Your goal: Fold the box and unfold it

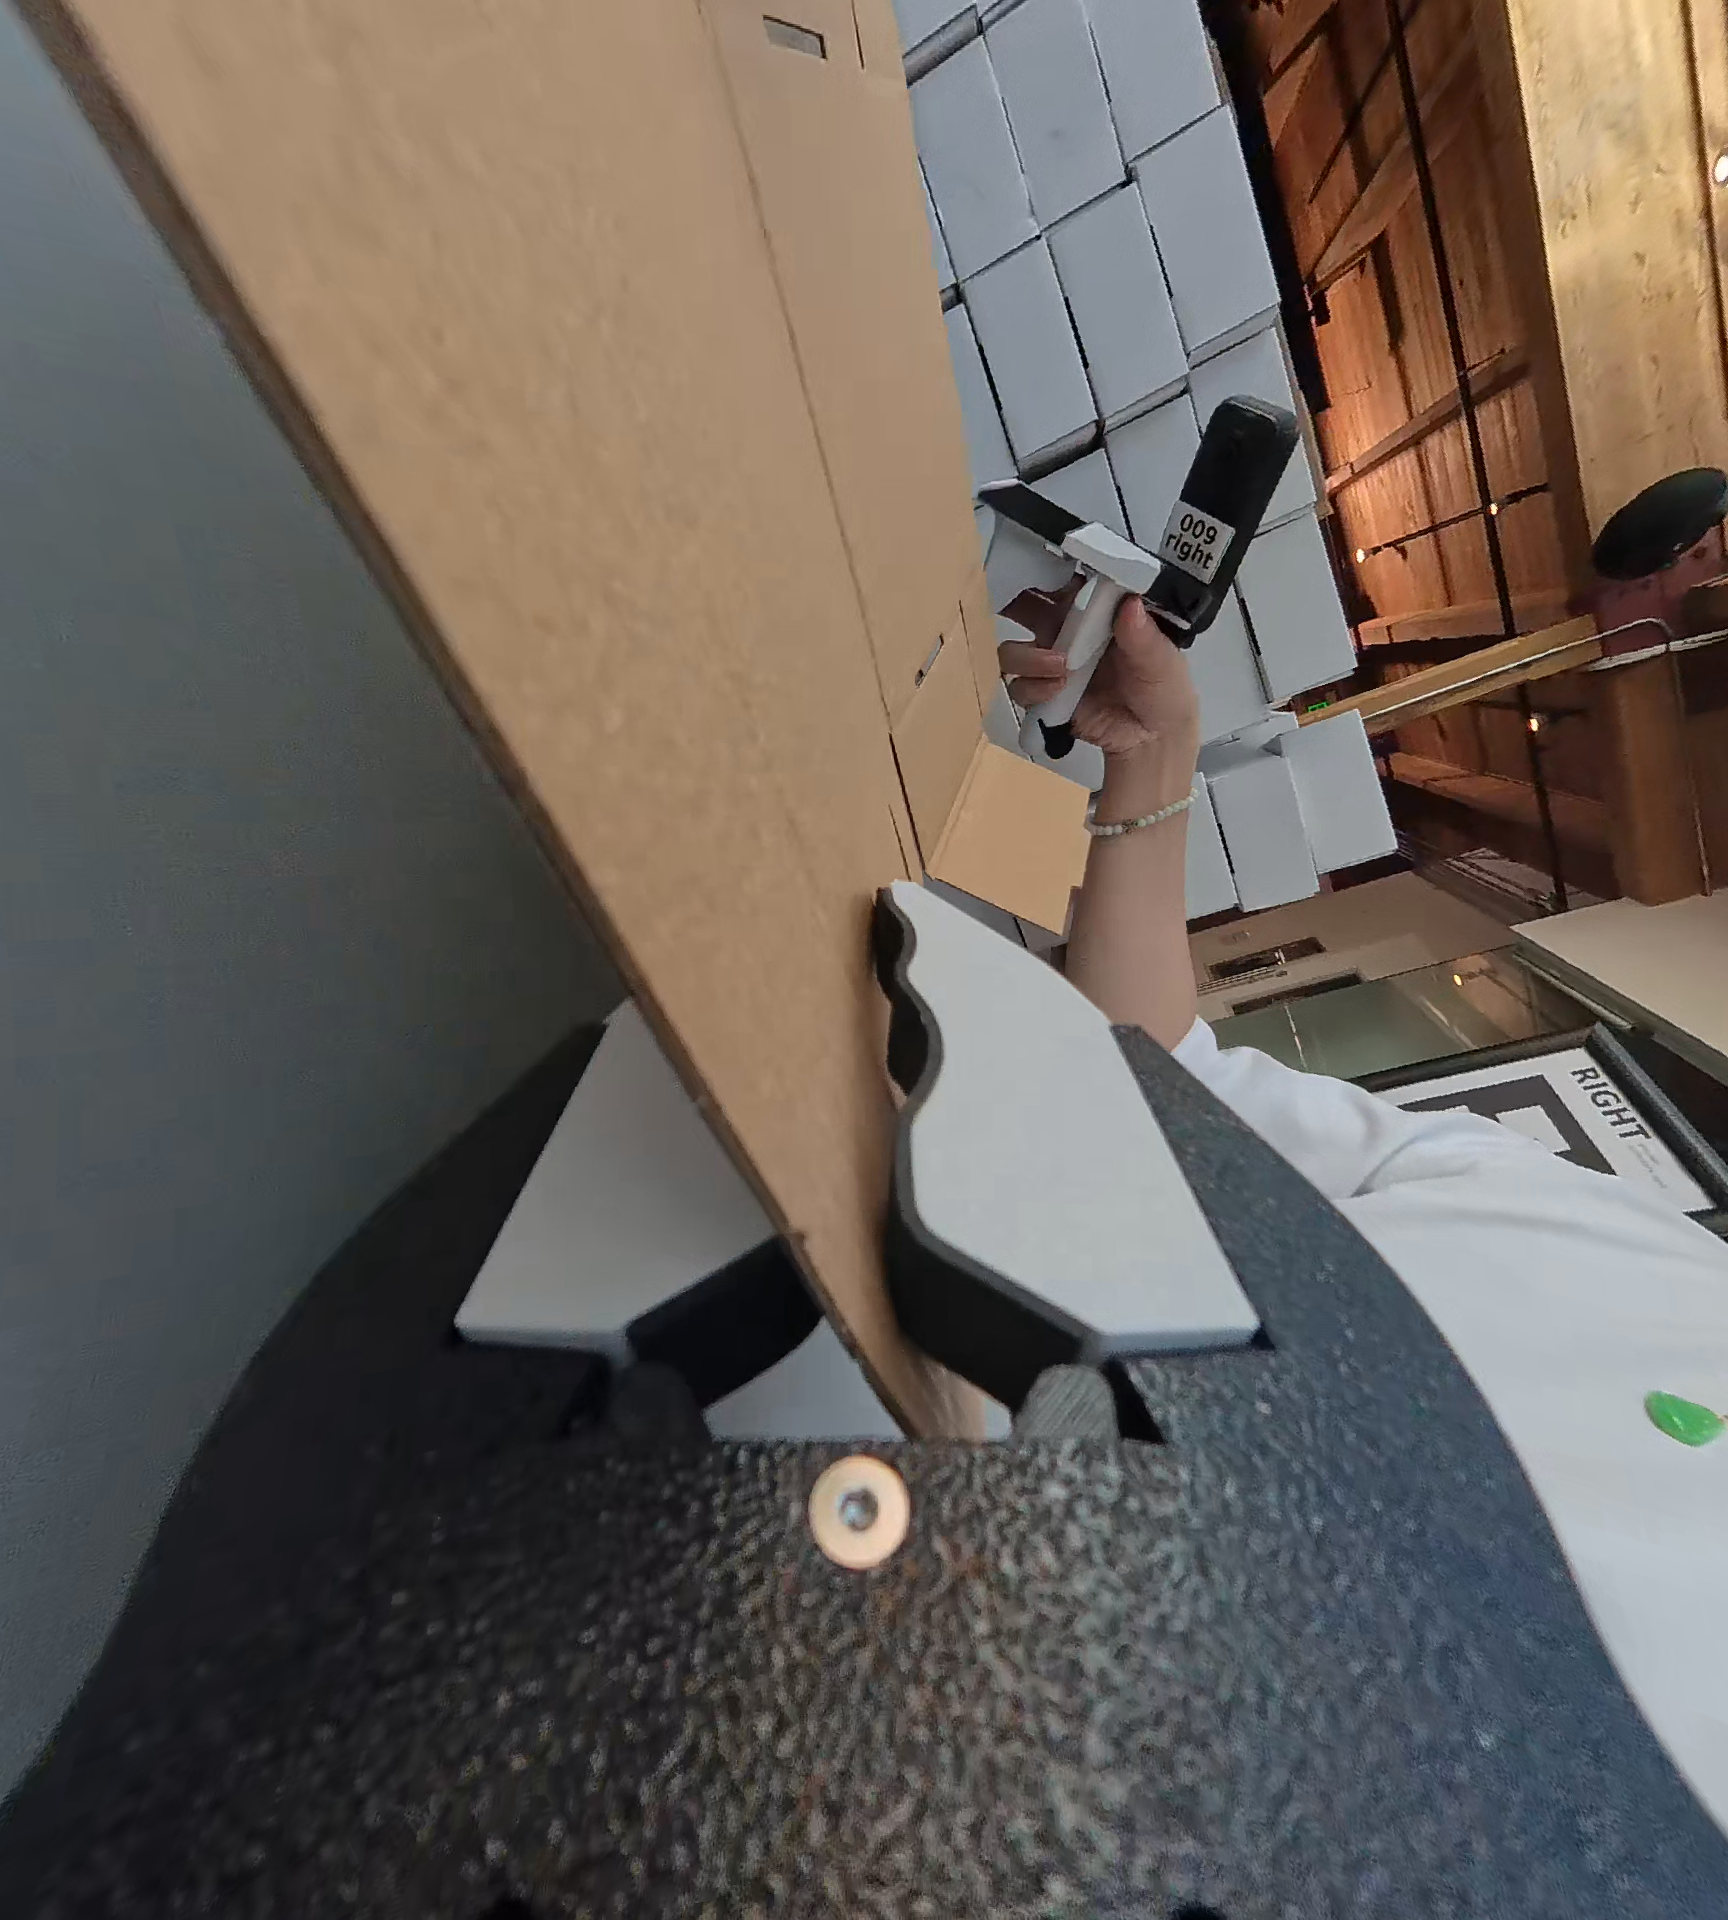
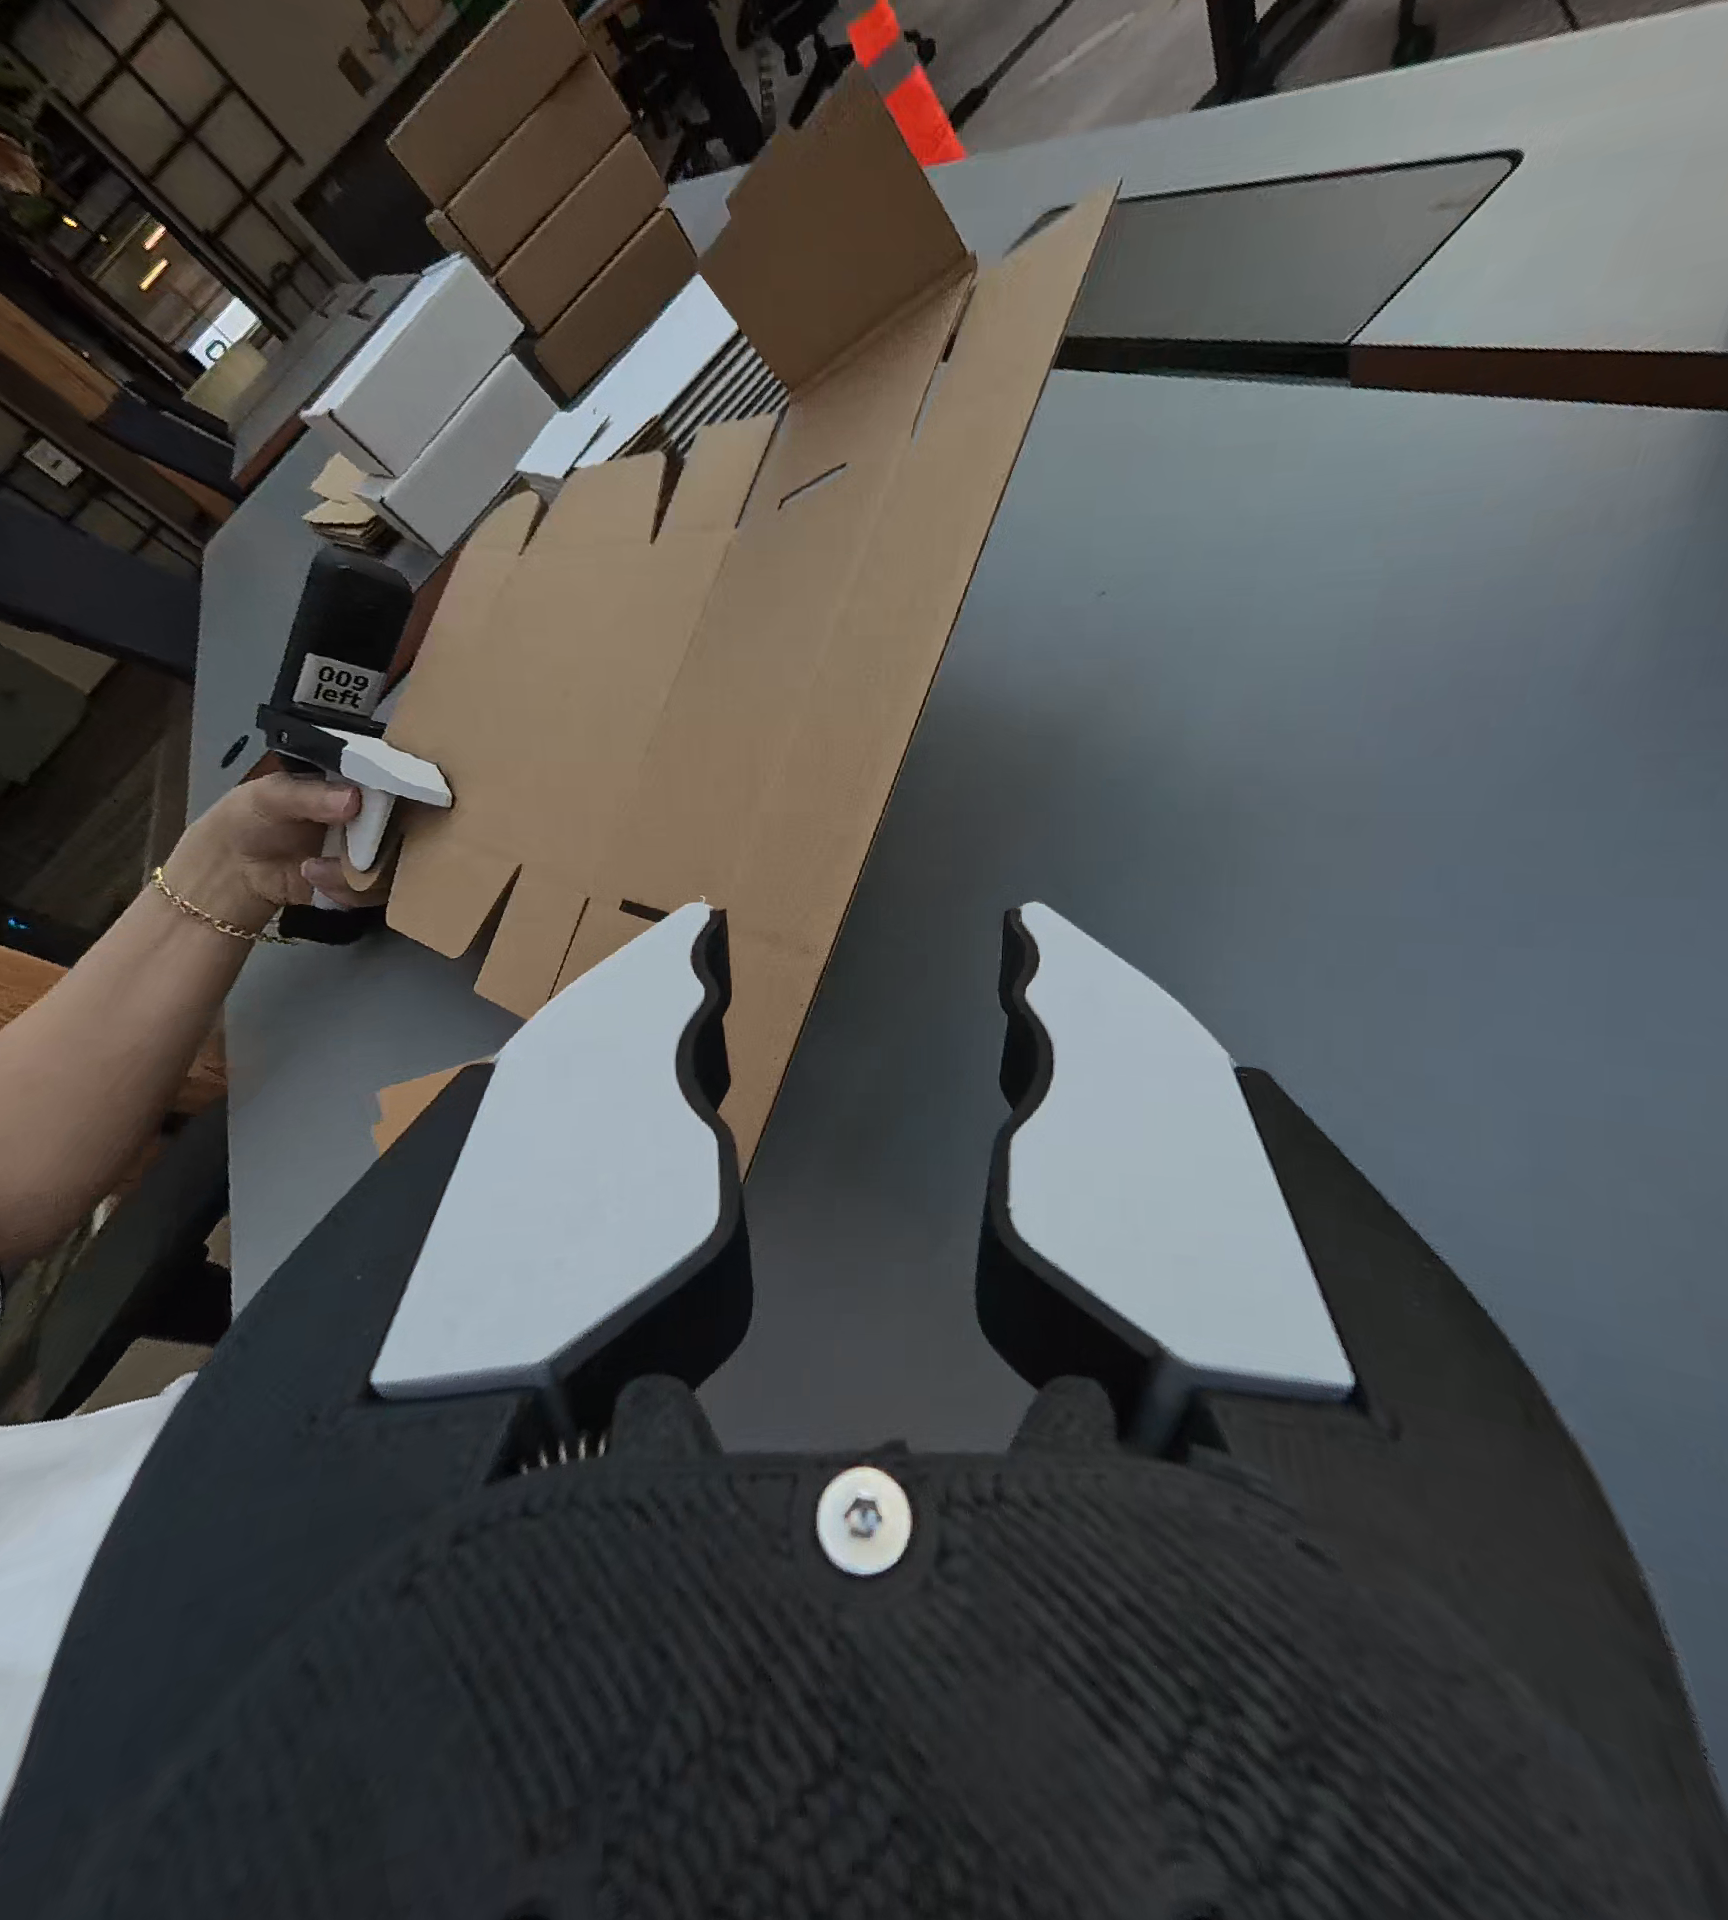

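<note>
The flattened brown cardboard box (image 2: 694,665) is seen lying unfolded on the grey surface (image 2: 1359,727), one end flap (image 2: 839,239) raised at its far end. Its left edge is clamped between the fingers of the left hand-held gripper (image 2: 413,784), the sheet being pinched from both sides in the left wrist view. The right hand-held gripper (image 2: 865,914) is held above the box's near right edge, its fingers spread apart with nothing between them. Assembled brown and white boxes (image 2: 486,343) are stacked beyond.

white printed sticker on left tongs' black housing (image 2: 342,686); another on right tongs' housing (image 1: 1195,543); framed sign (image 1: 1608,1127).
</note>
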`<state>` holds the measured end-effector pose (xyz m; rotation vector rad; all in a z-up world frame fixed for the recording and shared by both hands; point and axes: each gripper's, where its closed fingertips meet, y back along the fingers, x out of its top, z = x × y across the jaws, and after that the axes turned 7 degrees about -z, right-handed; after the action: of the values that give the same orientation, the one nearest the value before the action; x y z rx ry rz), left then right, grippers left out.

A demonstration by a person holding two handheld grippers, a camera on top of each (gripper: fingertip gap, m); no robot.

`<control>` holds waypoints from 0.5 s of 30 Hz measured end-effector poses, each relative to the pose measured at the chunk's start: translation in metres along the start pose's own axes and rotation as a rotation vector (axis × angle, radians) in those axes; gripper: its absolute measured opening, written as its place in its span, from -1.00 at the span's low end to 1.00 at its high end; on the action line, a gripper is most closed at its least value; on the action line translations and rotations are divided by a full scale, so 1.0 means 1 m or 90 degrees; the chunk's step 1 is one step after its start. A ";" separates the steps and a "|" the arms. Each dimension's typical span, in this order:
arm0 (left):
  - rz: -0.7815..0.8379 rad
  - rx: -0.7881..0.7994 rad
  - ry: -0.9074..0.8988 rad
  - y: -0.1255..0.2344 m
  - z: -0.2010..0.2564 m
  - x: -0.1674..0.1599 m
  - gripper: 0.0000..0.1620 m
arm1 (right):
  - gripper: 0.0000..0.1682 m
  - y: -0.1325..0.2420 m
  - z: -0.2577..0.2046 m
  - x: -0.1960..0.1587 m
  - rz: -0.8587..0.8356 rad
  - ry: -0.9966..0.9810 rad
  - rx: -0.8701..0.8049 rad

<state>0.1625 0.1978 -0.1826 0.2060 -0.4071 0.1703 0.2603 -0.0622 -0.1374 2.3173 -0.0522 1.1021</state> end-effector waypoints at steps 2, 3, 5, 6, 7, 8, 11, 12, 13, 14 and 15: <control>0.007 0.003 -0.018 -0.002 0.003 -0.002 -0.94 | -0.37 -0.005 -0.006 -0.002 -0.044 -0.014 0.044; 0.009 0.004 -0.027 -0.004 0.004 -0.004 -0.94 | -0.39 -0.008 -0.012 -0.002 -0.061 -0.020 0.073; 0.008 -0.007 -0.038 -0.006 0.008 -0.008 -0.94 | -0.43 -0.016 -0.021 -0.005 -0.099 -0.024 0.114; 0.007 -0.012 -0.046 -0.007 0.011 -0.009 -0.94 | -0.52 -0.020 -0.024 -0.008 -0.126 -0.023 0.129; 0.009 -0.012 -0.054 -0.007 0.013 -0.011 -0.94 | -0.66 -0.024 -0.027 -0.011 -0.149 -0.023 0.145; 0.013 -0.007 -0.059 -0.007 0.013 -0.012 -0.94 | -0.78 -0.027 -0.030 -0.011 -0.163 -0.026 0.157; 0.016 0.030 -0.068 -0.002 0.010 -0.018 -0.93 | -0.95 -0.028 -0.050 -0.009 -0.191 -0.026 0.244; 0.010 0.050 -0.067 0.001 0.007 -0.021 -0.90 | -0.95 -0.028 -0.055 -0.009 -0.202 -0.021 0.259; 0.000 0.065 -0.065 0.005 0.007 -0.025 -0.80 | -0.96 -0.029 -0.057 -0.010 -0.219 -0.011 0.259; -0.010 0.087 -0.068 0.012 0.006 -0.028 -0.58 | -0.97 -0.030 -0.055 -0.013 -0.241 0.000 0.246; -0.010 0.126 -0.083 0.022 0.005 -0.028 -0.49 | -0.98 -0.030 -0.050 -0.017 -0.273 0.019 0.226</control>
<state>0.1310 0.2141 -0.1862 0.4159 -0.5178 0.1817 0.2221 -0.0152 -0.1388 2.4490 0.6702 0.9784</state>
